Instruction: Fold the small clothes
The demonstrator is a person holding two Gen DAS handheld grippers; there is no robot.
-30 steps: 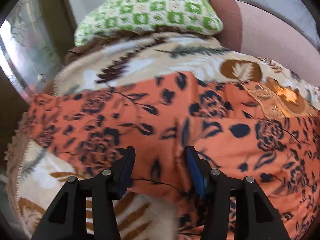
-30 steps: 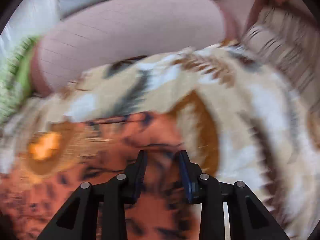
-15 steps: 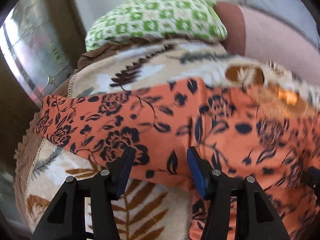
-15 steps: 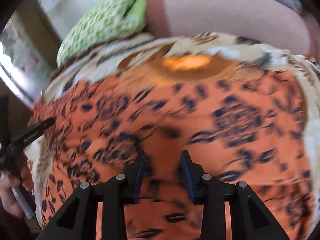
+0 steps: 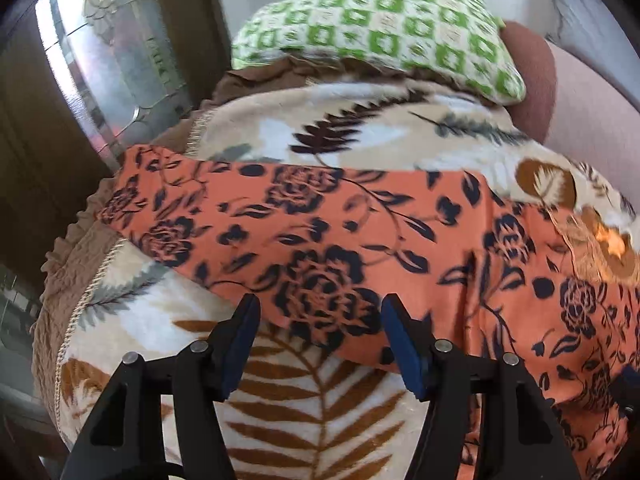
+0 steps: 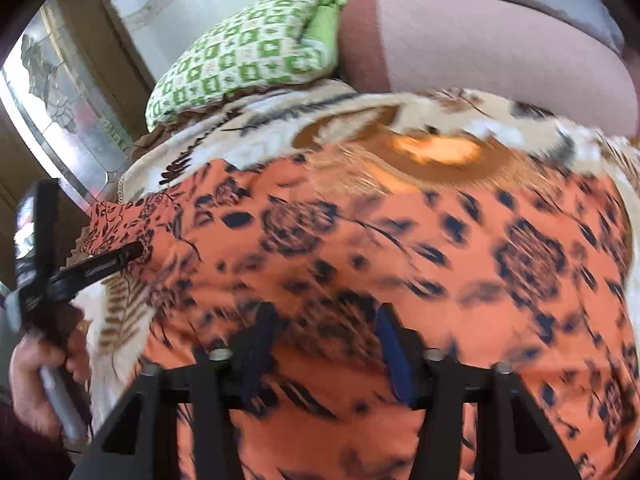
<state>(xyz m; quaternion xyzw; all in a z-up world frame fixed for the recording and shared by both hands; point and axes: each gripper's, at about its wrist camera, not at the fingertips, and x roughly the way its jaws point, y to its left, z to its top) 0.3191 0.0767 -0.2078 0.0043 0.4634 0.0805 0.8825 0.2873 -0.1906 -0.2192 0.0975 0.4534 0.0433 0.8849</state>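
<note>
**Both grippers pulled back over orange garment**

Since a second ago the left view has backed off: more leaf-print blanket [image 5: 316, 412] shows at the bottom of the frame, and the garment's lower edge now crosses between the jaws instead of filling the space under them. The right view has swung from the blanket's bare side onto the garment and is motion-blurred.

Left gripper [image 5: 320, 320]: jaws spread wide, nothing between them, tips over the lower hem of the orange floral garment [image 5: 320, 240]. Cannot tell if the tips touch the cloth.

Garment lies spread flat on the blanket, running from the left centre of the left view to the right edge, with a narrower part at the left end. A brown and gold patch sits at its upper right.

Right gripper [image 6: 326, 334]: jaws spread, empty, above the garment's middle [image 6: 420, 248]. Blur hides contact.

In the right view the left gripper [image 6: 100, 264] shows at the left edge, held in the person's left hand [image 6: 36, 376], one finger reaching to the garment's left end.

Green checked pillow [image 5: 380, 36] top centre, pink bolster [image 6: 480, 52] beside it on the right, patterned glass panel [image 5: 104, 80] upper left.
</note>
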